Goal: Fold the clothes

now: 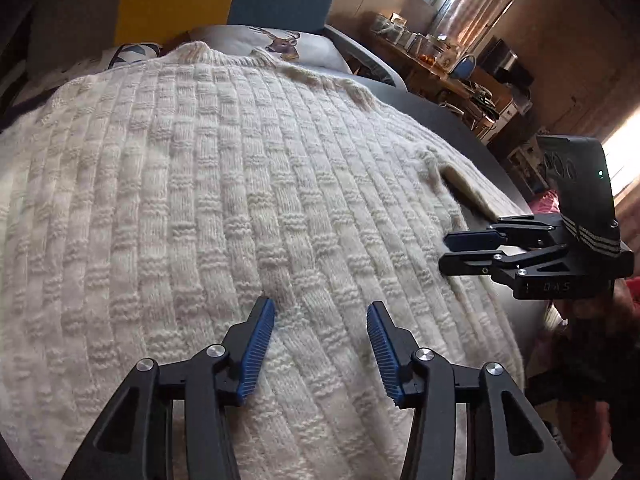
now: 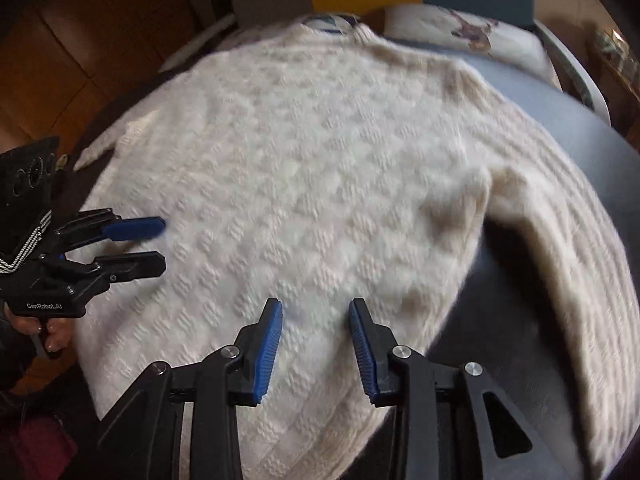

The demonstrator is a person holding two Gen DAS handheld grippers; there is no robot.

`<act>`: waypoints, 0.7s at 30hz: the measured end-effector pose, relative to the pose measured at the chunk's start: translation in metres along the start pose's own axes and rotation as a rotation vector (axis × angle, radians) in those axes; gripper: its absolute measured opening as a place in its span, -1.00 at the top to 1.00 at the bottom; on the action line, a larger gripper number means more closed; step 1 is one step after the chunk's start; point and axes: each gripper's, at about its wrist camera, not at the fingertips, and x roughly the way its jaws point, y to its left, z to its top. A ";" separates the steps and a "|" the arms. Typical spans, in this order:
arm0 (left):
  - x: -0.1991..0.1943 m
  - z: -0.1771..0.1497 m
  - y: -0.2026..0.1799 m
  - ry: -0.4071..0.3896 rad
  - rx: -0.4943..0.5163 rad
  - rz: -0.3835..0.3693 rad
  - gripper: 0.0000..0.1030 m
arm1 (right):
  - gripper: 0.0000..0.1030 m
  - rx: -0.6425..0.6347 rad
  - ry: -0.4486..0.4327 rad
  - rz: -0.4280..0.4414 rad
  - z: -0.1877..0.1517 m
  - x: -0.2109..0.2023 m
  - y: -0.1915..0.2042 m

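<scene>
One sweater (image 1: 224, 184), two hand-held grippers (image 1: 320, 312)

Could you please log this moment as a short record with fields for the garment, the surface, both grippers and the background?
garment: cream knit sweater, spread flat, collar at the far end
sleeve: one sleeve lies angled out from the body on the right
surface: dark table
left gripper: open, over the sweater's lower part, holding nothing
right gripper: open, over the hem area, holding nothing
background: deer-print cushion beyond the collar
fold state: no fold made yet
</scene>
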 end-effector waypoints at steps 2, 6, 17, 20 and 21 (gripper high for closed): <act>-0.001 -0.001 -0.004 0.003 0.021 0.017 0.03 | 0.32 0.115 -0.066 0.030 -0.020 -0.015 -0.012; 0.002 0.002 0.000 0.004 -0.031 -0.011 -0.09 | 0.26 0.487 -0.316 0.116 -0.081 -0.083 -0.082; -0.011 -0.025 -0.007 -0.074 -0.028 0.003 -0.16 | -0.04 1.378 -0.750 0.138 -0.254 -0.156 -0.242; -0.007 -0.027 -0.024 -0.072 0.039 0.082 -0.27 | -0.04 1.427 -0.807 0.113 -0.250 -0.146 -0.249; -0.005 -0.025 -0.025 -0.069 0.038 0.084 -0.35 | -0.04 1.431 -0.838 0.105 -0.248 -0.144 -0.250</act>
